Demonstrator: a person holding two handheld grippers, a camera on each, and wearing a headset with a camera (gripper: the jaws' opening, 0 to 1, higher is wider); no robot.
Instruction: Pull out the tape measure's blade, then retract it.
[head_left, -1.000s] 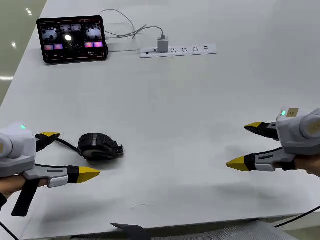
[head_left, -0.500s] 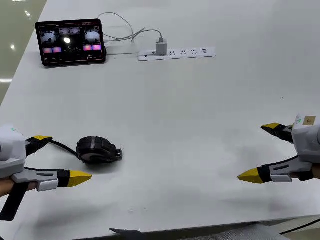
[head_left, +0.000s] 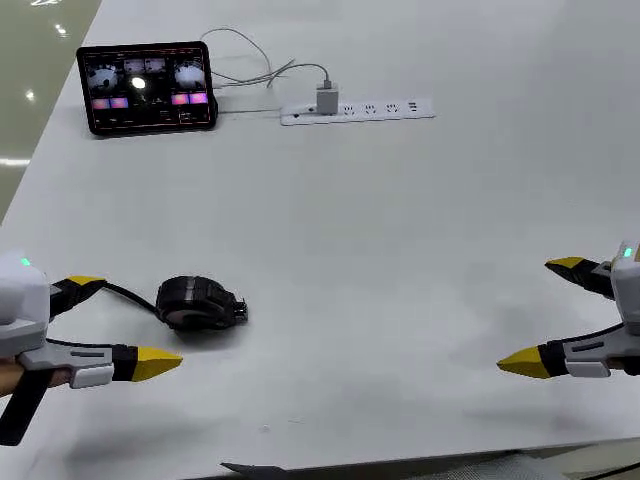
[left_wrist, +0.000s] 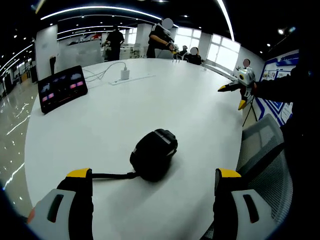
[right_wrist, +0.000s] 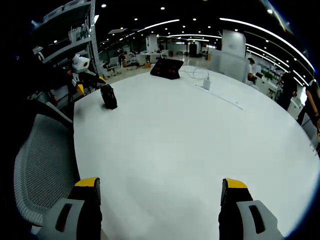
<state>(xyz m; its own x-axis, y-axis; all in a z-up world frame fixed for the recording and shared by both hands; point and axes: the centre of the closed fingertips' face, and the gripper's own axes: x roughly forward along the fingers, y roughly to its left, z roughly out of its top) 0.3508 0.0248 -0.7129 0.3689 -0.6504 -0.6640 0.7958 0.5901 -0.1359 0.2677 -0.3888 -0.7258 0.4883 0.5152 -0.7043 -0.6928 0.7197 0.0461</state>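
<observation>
A white desk (head_left: 380, 230) carries two hand-held tools, one tape measure, one tablet, one power strip and one charger. At the front left corner of the desk, the left tool (head_left: 125, 322) rests low over the surface with its two yellow-tipped jaws spread wide apart, gripping nothing. Toward the far left corner stands the single tablet (head_left: 147, 84), propped up, its screen lit with small camera pictures. The one tape measure (head_left: 197, 303), a round black case, lies on the desk near the front left corner, just beyond the left tool's open jaws, its blade not yet pulled out. A black strap (head_left: 130, 293) runs from the case to the tip of the farther jaw; whether it touches that jaw cannot be told. Thin white cables (head_left: 250, 65) trail along the far edge to one grey charger (head_left: 327, 98), plugged into the left end of the one white power strip (head_left: 380, 106). At the front right corner, well apart from the tape measure, the right tool (head_left: 543, 313) hovers with its jaws also wide apart and empty.
</observation>
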